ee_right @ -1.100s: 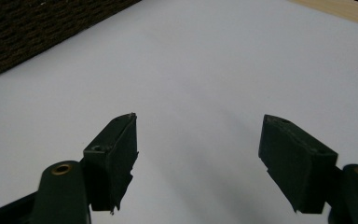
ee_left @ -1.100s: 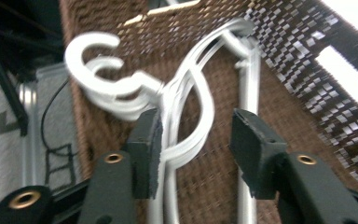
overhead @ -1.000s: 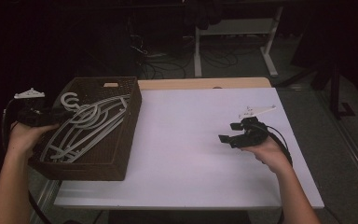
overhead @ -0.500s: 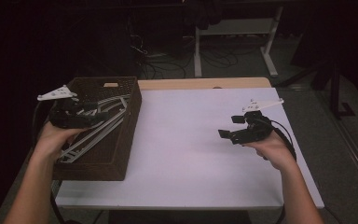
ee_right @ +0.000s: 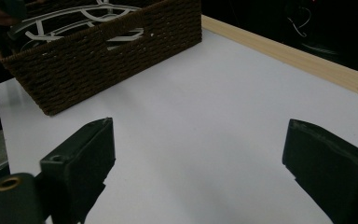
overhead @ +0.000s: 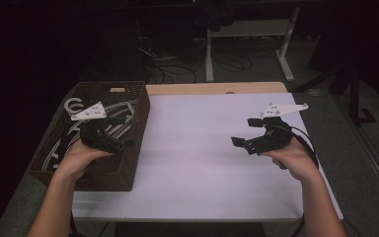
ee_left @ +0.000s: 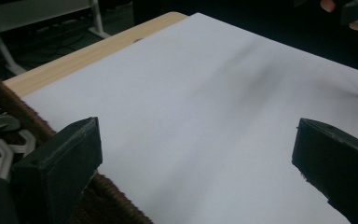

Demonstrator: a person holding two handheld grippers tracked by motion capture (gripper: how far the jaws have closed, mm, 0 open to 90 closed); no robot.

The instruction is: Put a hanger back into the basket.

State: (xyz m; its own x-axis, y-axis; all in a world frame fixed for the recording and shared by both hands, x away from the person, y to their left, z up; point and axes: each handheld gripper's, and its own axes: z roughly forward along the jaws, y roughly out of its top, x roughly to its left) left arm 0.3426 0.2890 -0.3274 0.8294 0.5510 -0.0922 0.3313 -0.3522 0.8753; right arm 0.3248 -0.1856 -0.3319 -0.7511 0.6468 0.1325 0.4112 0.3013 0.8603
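My left gripper point(overhead: 123, 144) hovers spread and empty over the basket point(overhead: 133, 163), the white hangers point(overhead: 71, 105) just beneath and behind it. My right gripper point(overhead: 243, 132) hangs spread above the bare tabletop point(overhead: 192, 148), well apart from the basket.

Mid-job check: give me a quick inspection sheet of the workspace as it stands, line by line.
Surface: white table top with a wooden strip along the far edge, bare in the middle.
Job's things: brown woven basket at the table's left, holding white hangers.
Clutter: nothing seen on the white top.
Grippers: left gripper over the basket's right wall, open, nothing between its fingers; right gripper above the table's right side, open, holding nothing.
Cables: a black cable trails from the right gripper past the hand; loose cables lie on the floor beyond the table.
Surroundings: dark room, a white table frame behind.
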